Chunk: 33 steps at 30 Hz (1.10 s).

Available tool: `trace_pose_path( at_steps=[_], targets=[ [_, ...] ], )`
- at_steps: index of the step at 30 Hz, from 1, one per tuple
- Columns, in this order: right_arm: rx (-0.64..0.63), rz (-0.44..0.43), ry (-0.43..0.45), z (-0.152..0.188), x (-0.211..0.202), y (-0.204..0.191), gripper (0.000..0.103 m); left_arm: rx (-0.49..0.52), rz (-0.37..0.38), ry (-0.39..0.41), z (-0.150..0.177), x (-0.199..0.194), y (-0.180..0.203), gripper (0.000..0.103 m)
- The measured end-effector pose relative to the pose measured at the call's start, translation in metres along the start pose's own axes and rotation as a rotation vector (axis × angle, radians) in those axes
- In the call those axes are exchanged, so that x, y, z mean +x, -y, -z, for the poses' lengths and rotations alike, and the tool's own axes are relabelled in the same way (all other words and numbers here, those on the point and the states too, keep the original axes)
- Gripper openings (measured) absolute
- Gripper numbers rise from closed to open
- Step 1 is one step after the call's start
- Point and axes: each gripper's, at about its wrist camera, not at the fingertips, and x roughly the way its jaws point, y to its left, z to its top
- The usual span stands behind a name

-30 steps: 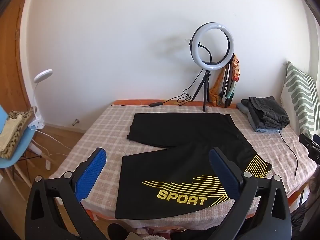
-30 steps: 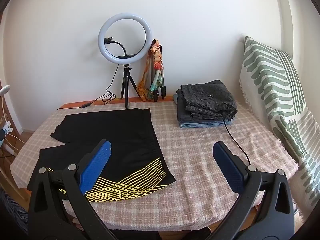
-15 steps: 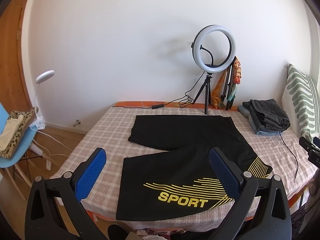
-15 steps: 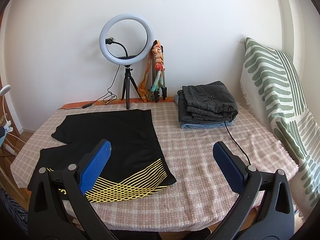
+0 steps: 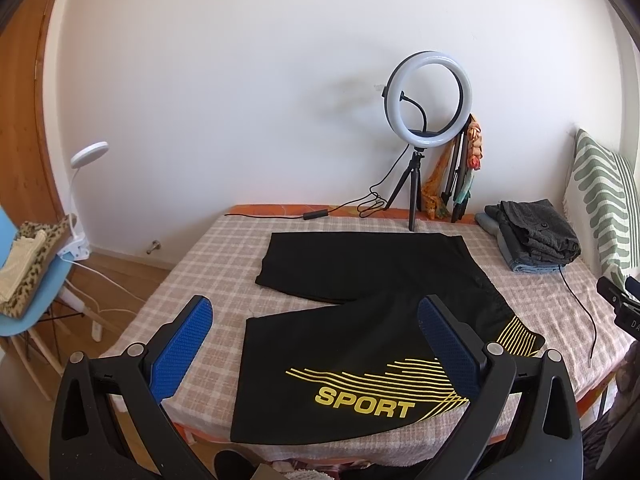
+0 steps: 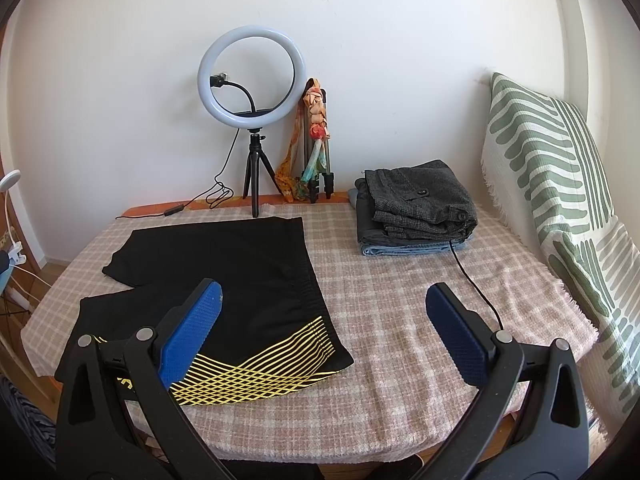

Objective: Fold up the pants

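Ring light (image 6: pixel 251 80) on black tripod: far side, ahead of left gripper (image 5: pixel 314 338) w/ cable trailing left. Scarf-wrapped folded tripod (image 6: pixel 316 140) just right of it, vs. wall. Folded clothes stack (image 6: pixel 416 208): ahead of right gripper (image 6: pixel 322 318), far right; black cable (image 6: pixel 476 284) runs from under it. Striped pillow (image 6: pixel 560 184): right edge. Blue chair (image 5: pixel 28 280) w/ leopard cloth and clip lamp (image 5: pixel 86 168): left, off the checked bed cover (image 6: pixel 400 300).
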Motion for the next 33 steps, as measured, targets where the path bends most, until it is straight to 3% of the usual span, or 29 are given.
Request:
trace_pose_path(
  at_steps=[33],
  targets=[
    [0.007,-0.002,-0.005,0.0020,0.0034,0.0005,0.103,0.002,0.002,0.005,0.0024,0.0013,0.0011,0.102]
  ],
)
